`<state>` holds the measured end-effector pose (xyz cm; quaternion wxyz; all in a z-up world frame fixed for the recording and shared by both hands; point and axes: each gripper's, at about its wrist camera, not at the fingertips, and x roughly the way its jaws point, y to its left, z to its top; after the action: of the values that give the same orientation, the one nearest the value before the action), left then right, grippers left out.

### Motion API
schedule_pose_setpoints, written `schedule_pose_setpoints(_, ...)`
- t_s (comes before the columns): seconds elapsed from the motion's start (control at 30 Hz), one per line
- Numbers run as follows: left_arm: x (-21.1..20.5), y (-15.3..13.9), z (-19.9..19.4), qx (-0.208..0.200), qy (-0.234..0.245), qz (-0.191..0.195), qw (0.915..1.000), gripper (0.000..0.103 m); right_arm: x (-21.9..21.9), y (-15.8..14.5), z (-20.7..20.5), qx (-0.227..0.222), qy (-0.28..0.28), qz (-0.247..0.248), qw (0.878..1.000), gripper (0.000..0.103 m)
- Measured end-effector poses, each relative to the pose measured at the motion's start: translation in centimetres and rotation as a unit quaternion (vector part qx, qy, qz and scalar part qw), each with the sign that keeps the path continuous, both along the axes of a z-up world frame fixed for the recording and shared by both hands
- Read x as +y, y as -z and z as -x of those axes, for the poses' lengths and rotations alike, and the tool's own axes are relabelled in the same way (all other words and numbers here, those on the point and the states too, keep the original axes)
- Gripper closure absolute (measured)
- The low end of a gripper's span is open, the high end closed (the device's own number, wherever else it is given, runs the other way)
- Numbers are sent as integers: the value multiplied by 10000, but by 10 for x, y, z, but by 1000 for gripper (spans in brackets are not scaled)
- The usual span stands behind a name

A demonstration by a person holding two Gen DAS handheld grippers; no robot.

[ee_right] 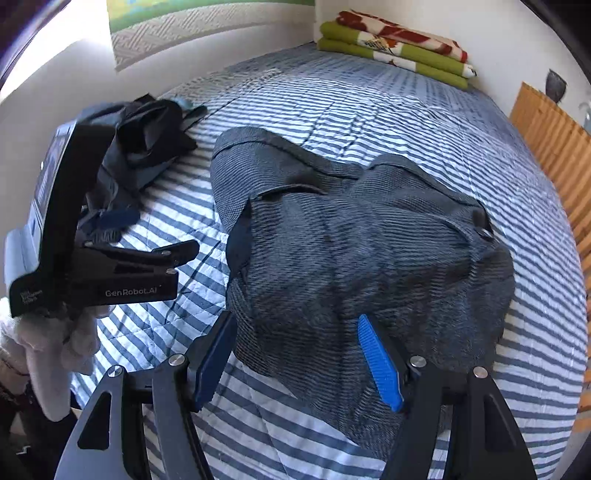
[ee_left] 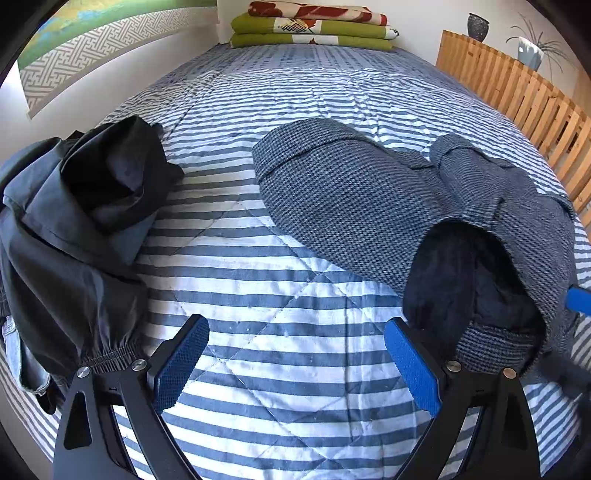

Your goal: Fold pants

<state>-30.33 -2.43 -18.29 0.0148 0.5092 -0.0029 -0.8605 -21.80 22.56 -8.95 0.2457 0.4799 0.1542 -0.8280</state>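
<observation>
Grey-blue woven pants (ee_left: 351,206) (ee_right: 351,240) lie bunched on the striped quilt (ee_left: 277,288), with the waist opening facing the near right. My right gripper (ee_right: 295,321) is open over the near edge of the pants. Loose fabric lies between its blue pads and the right pad rests against the cloth. One blue finger (ee_left: 578,300) of it shows at the right edge of the left wrist view. My left gripper (ee_left: 295,328) is open over bare quilt, left of the pants, with nothing between its fingers. The right wrist view shows it from the side (ee_right: 184,258), held by a hand in a pale fuzzy glove (ee_right: 55,350).
A heap of dark clothes (ee_left: 74,221) (ee_right: 147,147) lies at the left edge of the bed by the wall. Folded green and red blankets (ee_left: 314,26) (ee_right: 395,44) sit at the far end. A wooden slatted board (ee_left: 517,96) runs along the right side.
</observation>
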Motion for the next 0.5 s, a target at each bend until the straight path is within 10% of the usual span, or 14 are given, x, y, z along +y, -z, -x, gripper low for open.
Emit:
schedule_pose_setpoints(0.17,-15,2,-1,-99,-38,-98,9999,6,-30,12,-3,704,-172,-910,9932,45)
schedule_pose_setpoints(0.23,-16,-1,-4,-35,12,-101,9999,6,-10,2,9,546,49,-726,9959,88)
schedule_pose_setpoints(0.27,-17,-3,-6,-13,37,-111,9999,6,4,-5,17,480,221,-617,9967,93)
schedule_pose_setpoints(0.5,6,-9,-7,49,435,-681,9967,6,93,-63,58,559,1220,-44,9909,95)
